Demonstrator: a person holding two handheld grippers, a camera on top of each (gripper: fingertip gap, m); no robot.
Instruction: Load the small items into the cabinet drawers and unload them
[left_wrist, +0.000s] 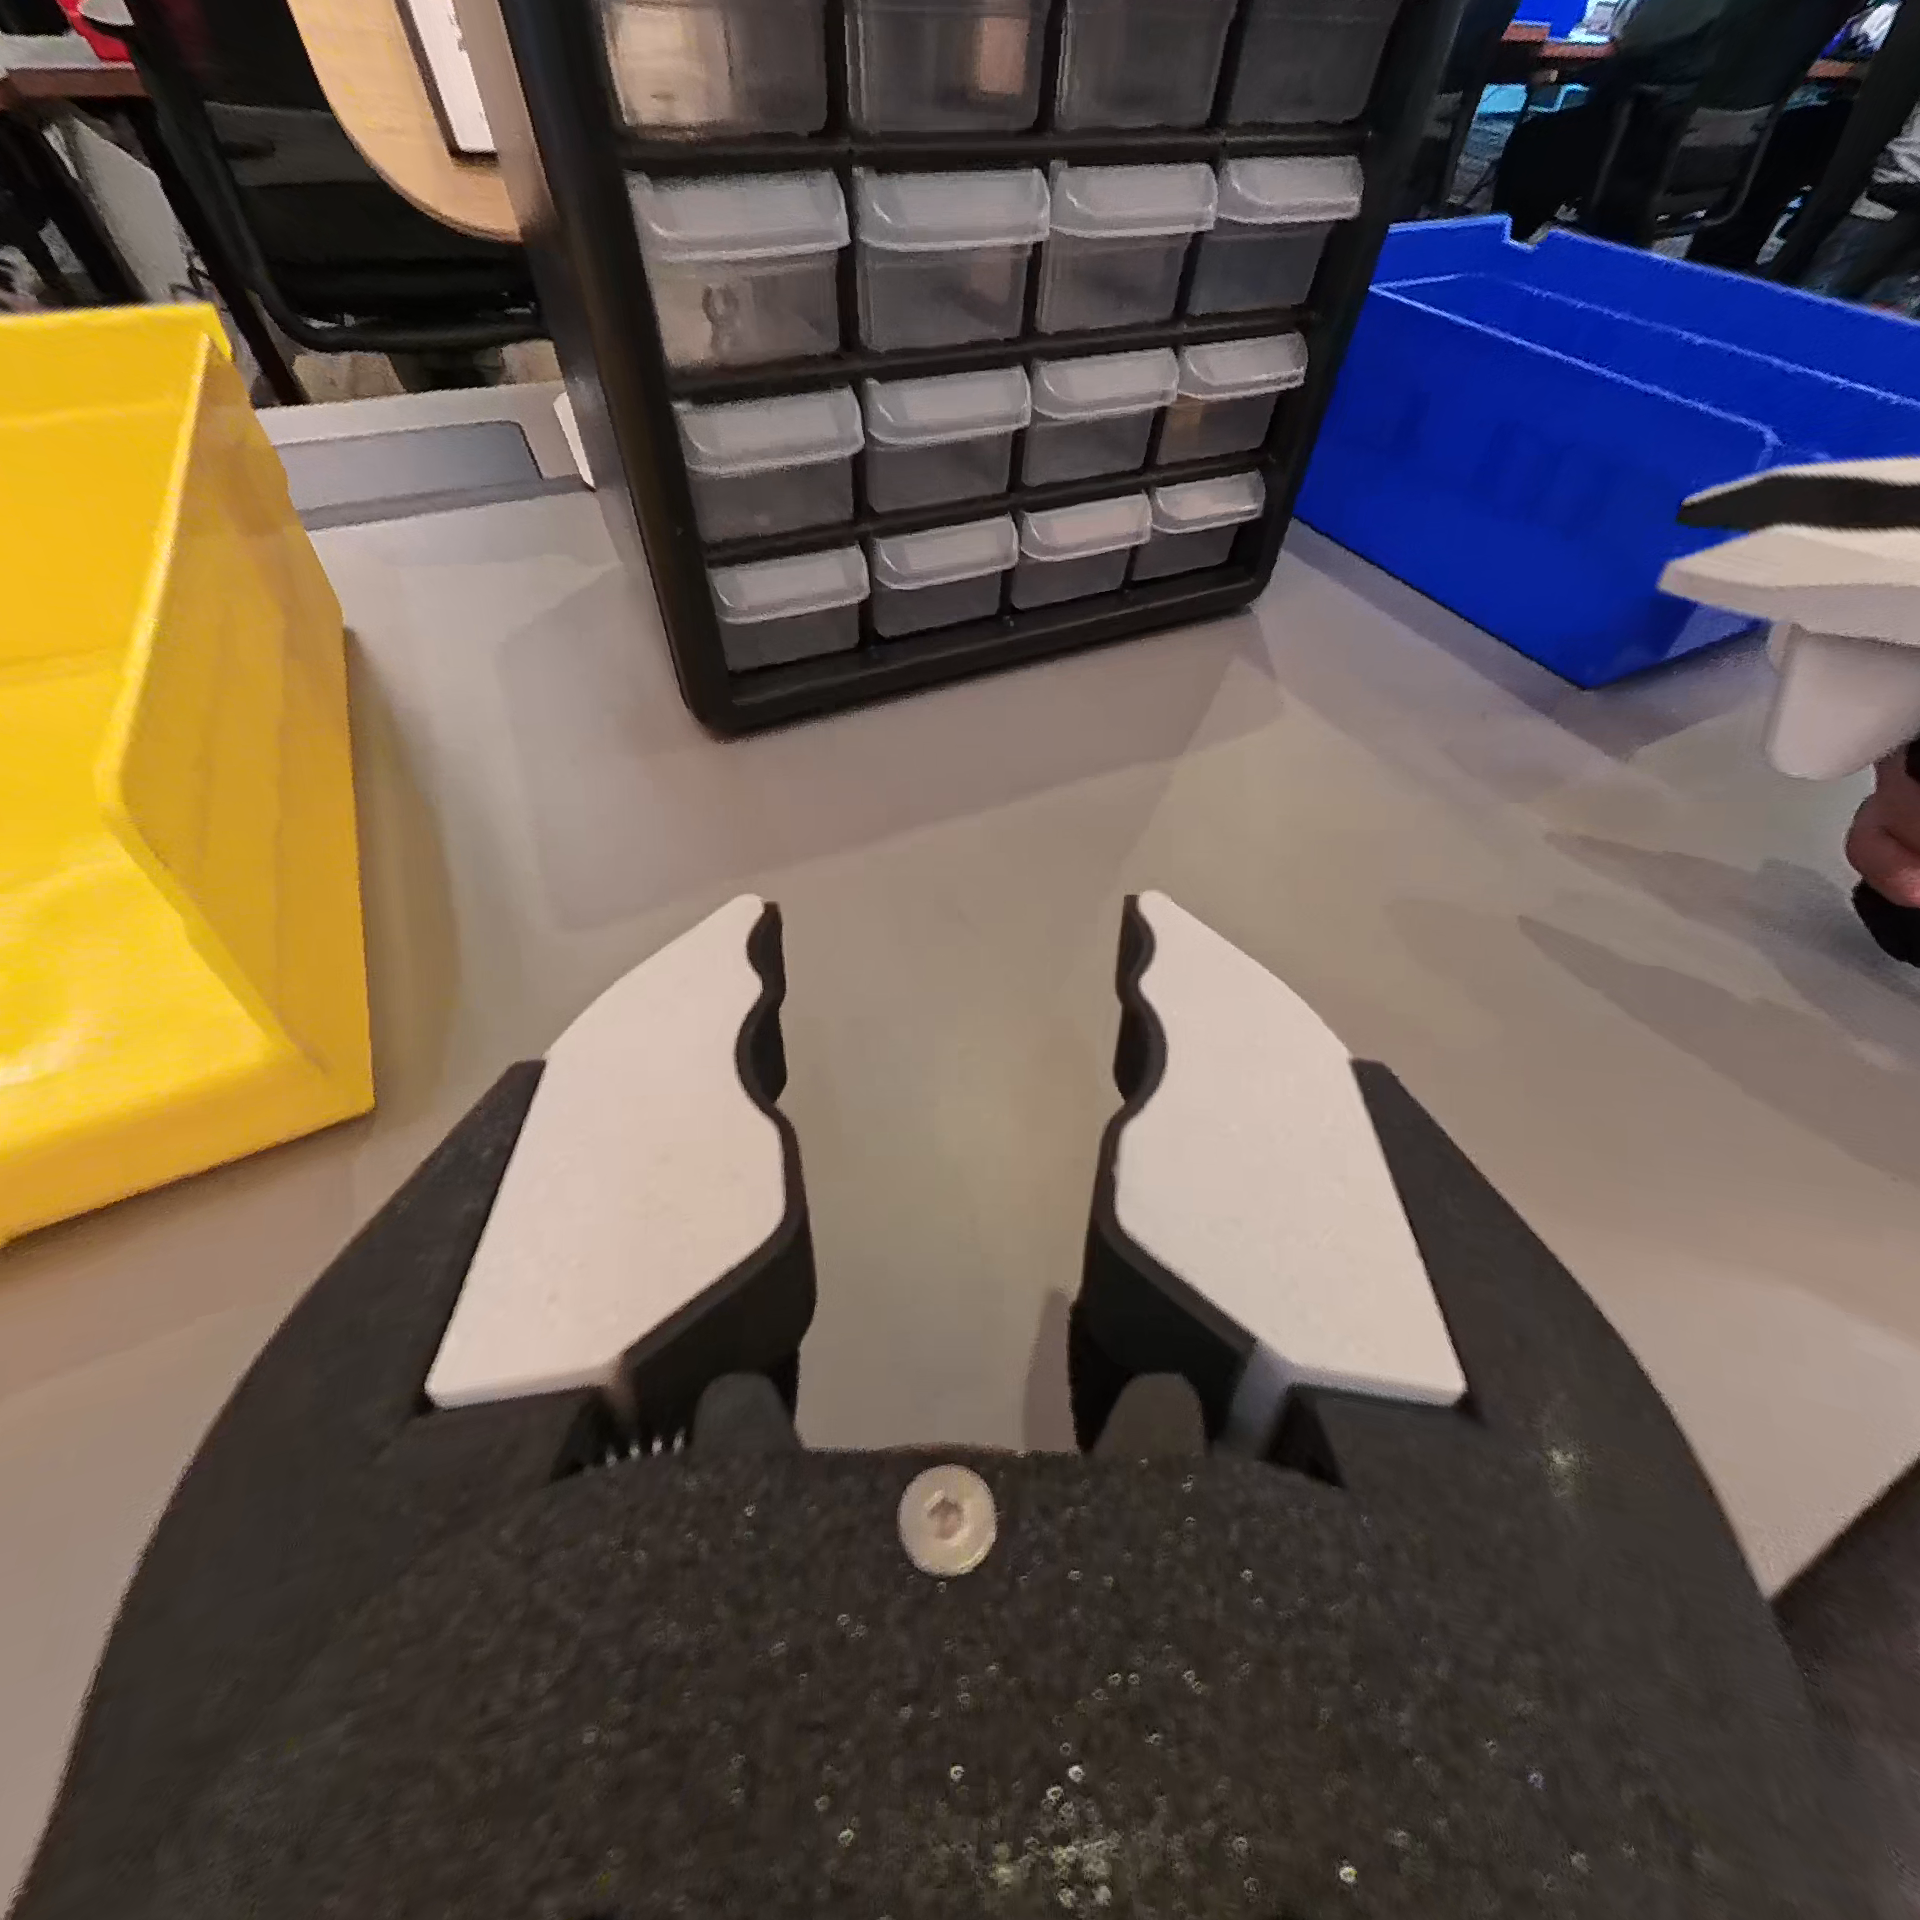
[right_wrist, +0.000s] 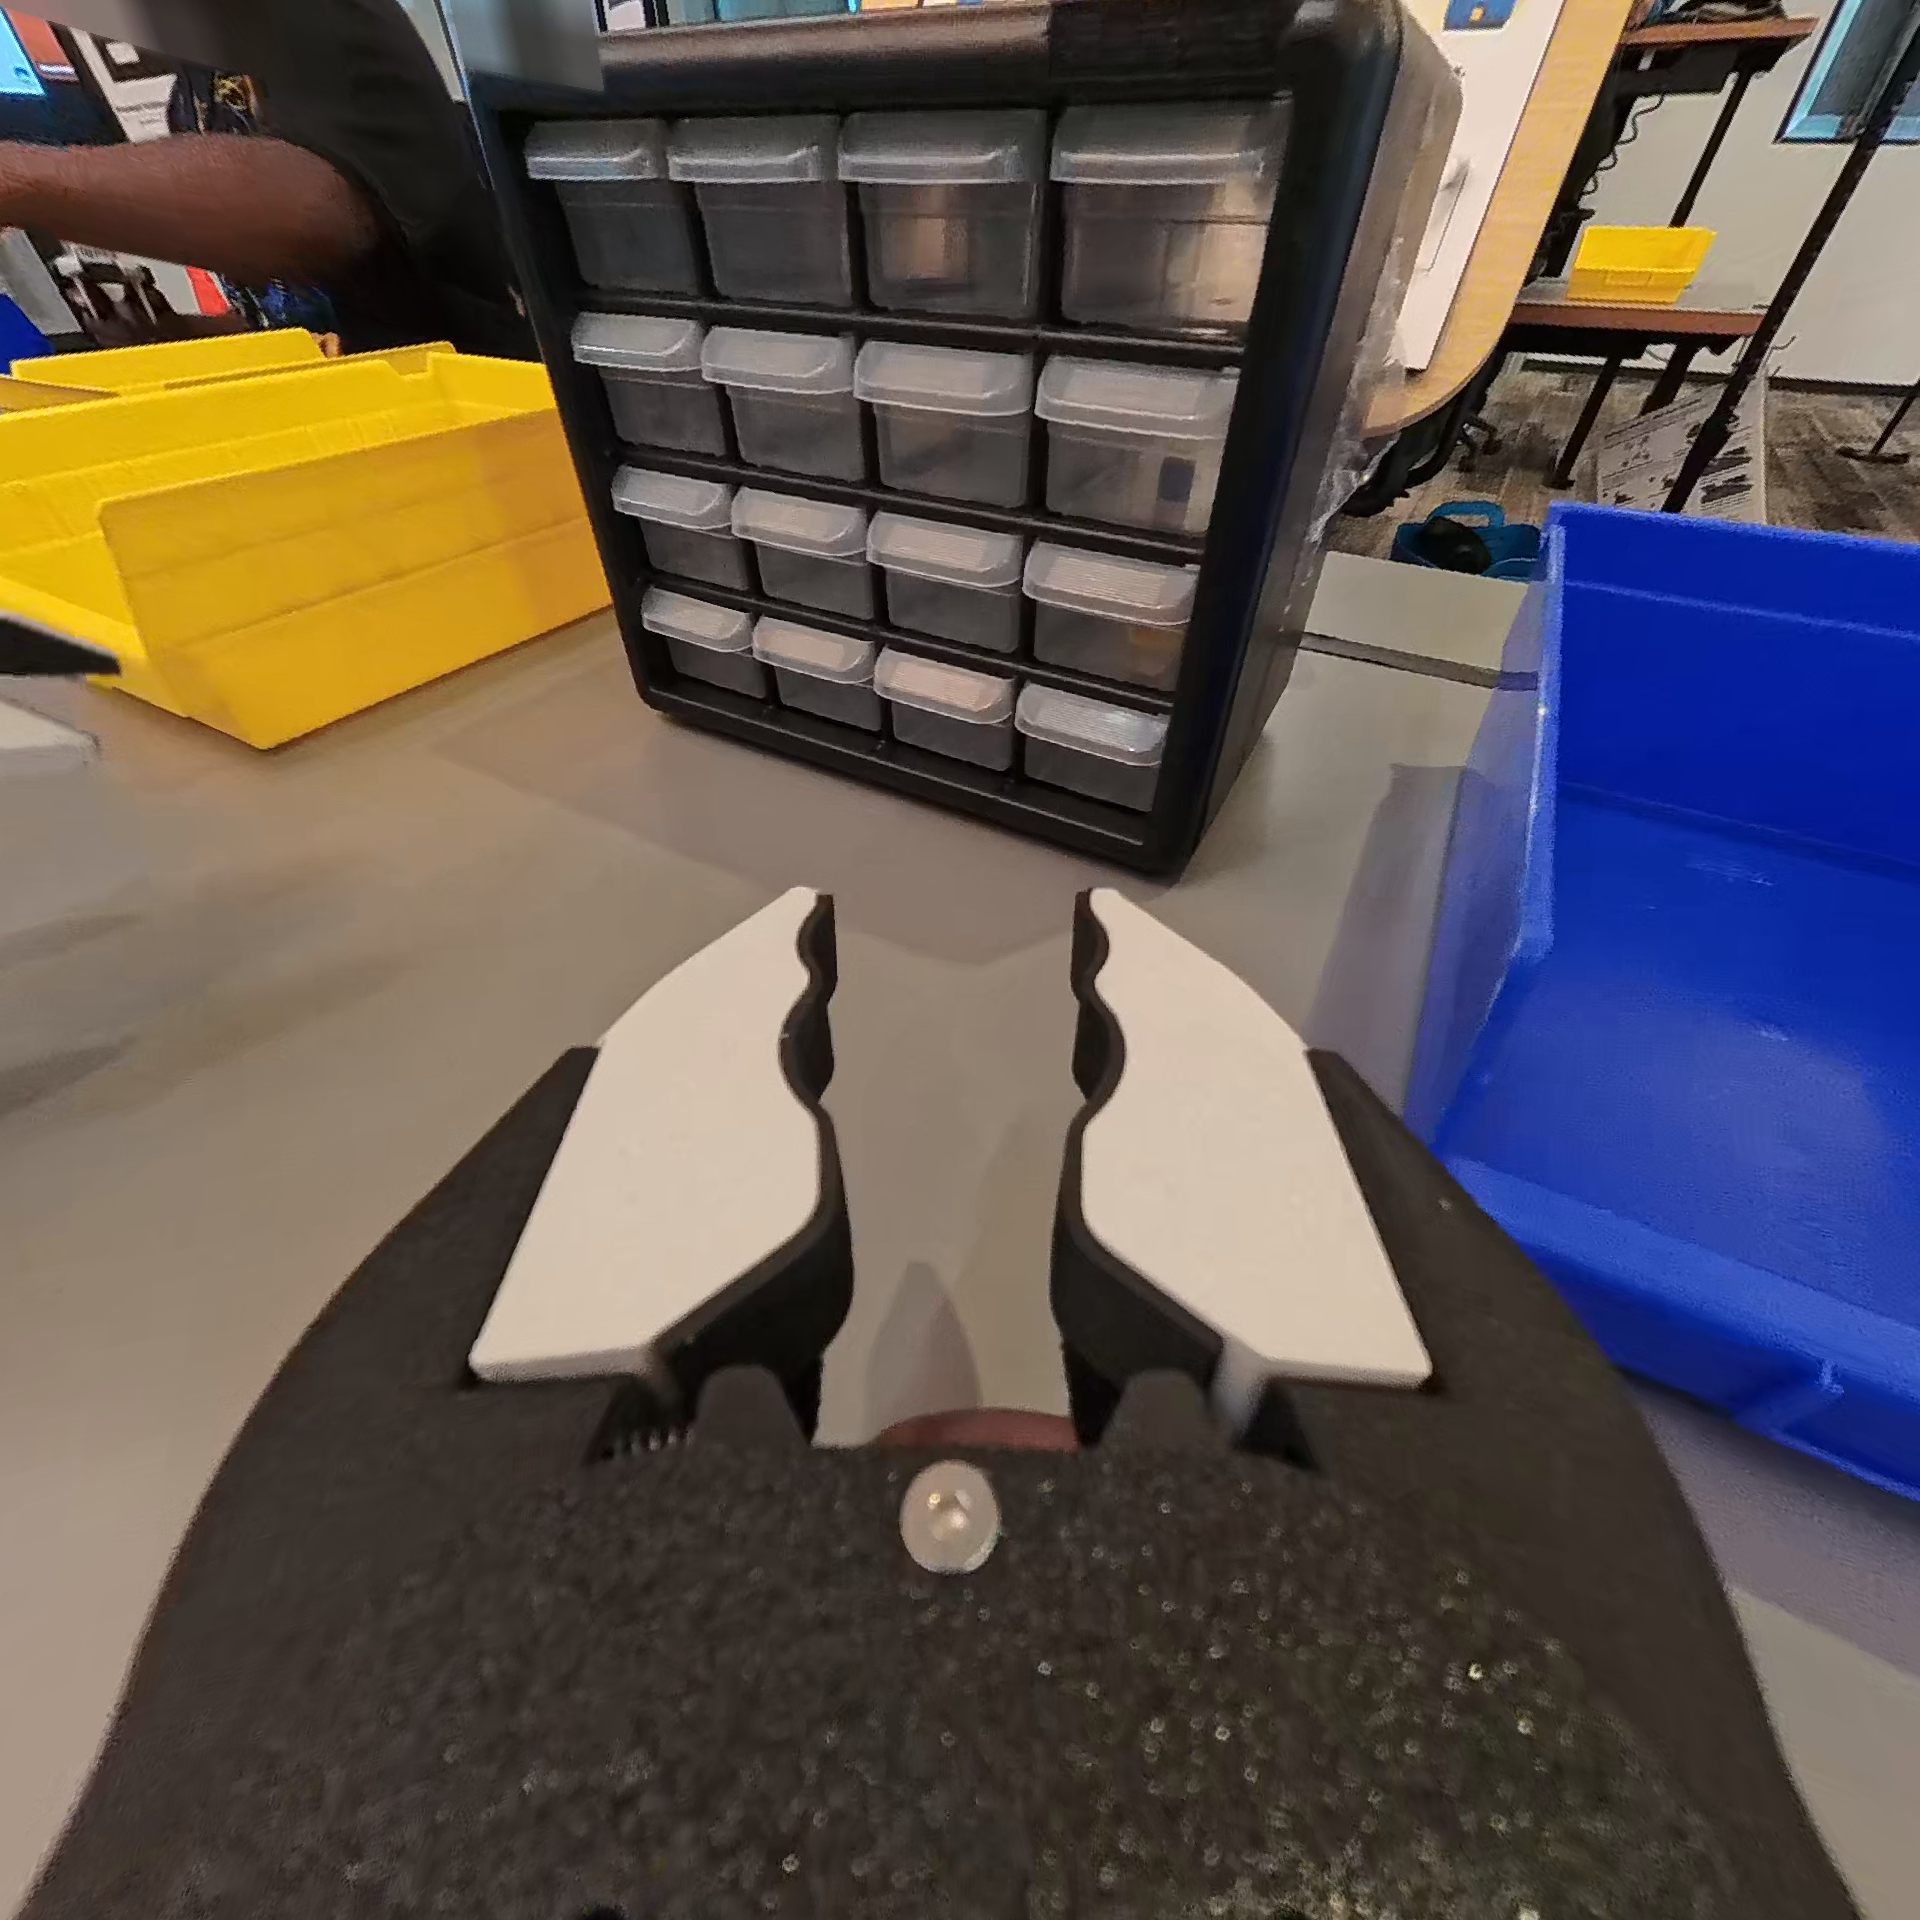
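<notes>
A black cabinet (left_wrist: 613, 343) with rows of small clear drawers stands on the grey table (left_wrist: 935, 810), all drawers shut; it also shows in the right wrist view (right_wrist: 1236, 582). A small metal item shows dimly in one left drawer (left_wrist: 722, 312). My left gripper (left_wrist: 951, 914) is open and empty above the table, short of the cabinet. My right gripper (right_wrist: 951, 909) is open and empty, also in front of the cabinet. The right gripper shows at the right edge of the left wrist view (left_wrist: 1829, 561), held by a hand (left_wrist: 1886, 852).
A yellow bin (left_wrist: 156, 727) stands left of the cabinet and a blue bin (left_wrist: 1558, 416) right of it; both also show in the right wrist view, the yellow bin (right_wrist: 312, 540) and the blue bin (right_wrist: 1714, 1039). A person's arm (right_wrist: 177, 208) reaches behind the yellow bins.
</notes>
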